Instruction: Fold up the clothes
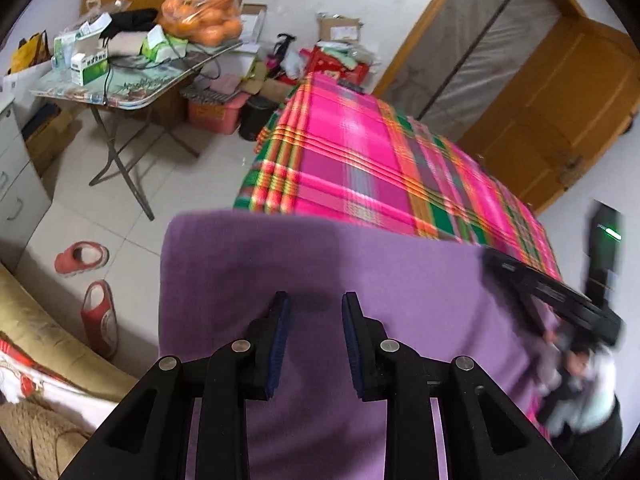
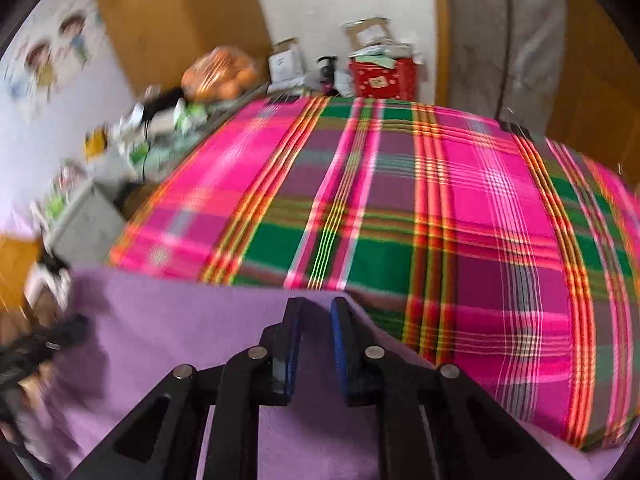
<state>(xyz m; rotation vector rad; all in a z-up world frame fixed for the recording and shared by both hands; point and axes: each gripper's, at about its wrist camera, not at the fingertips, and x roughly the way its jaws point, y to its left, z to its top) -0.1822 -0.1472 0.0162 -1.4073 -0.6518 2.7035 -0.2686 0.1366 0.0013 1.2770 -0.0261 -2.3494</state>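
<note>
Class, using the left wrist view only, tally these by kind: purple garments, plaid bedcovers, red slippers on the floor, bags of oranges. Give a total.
Purple garment: 1
Plaid bedcover: 1
Red slippers: 2
Bag of oranges: 1
Total: 5

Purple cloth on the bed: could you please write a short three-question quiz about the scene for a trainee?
1. True or false: the purple cloth lies on a bare wooden table.
2. In the left wrist view, what sits on the folding table? A: a bag of oranges. B: a laptop. C: a kettle.
3. Fill in: on the floor beside the bed lie two red ____.

Key
1. False: it lies on the plaid bedcover.
2. A.
3. slippers.
</note>
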